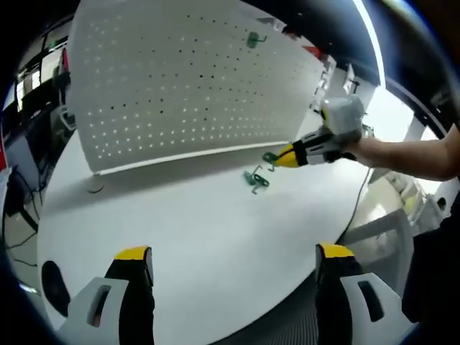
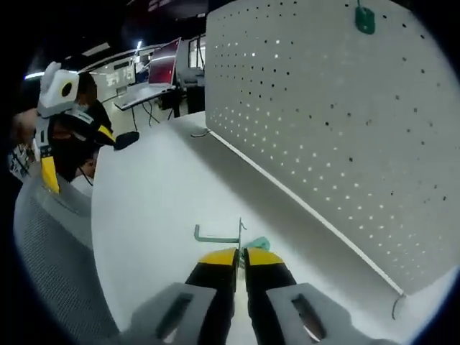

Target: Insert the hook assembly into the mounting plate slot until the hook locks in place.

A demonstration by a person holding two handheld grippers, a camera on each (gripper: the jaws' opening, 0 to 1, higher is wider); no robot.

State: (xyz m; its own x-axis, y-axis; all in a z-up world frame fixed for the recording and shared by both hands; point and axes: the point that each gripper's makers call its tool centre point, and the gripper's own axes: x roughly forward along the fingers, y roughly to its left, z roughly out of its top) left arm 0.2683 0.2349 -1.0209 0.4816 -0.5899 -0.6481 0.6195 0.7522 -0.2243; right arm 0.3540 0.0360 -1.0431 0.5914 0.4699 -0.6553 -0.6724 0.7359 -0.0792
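A white pegboard (image 1: 187, 79) stands upright across the back of the white table (image 1: 180, 230). One green hook (image 1: 255, 39) hangs high on it; the same hook (image 2: 365, 19) also shows in the right gripper view. My right gripper (image 2: 241, 257) is shut on a green wire hook (image 2: 215, 236), held low over the table in front of the board (image 2: 323, 108). From the left gripper view, that right gripper (image 1: 287, 157) holds the hook (image 1: 269, 157) just above another green hook (image 1: 255, 180) lying on the table. My left gripper (image 1: 233, 251) is open, holding nothing, well back from both.
A person's forearm (image 1: 410, 154) holds the right gripper. The left gripper (image 2: 77, 154) hangs beyond the table's far edge. A grey mesh chair back (image 2: 50, 251) stands at the left. Desks with screens (image 2: 162, 68) fill the background. A cable (image 1: 359, 208) drops off the table's right edge.
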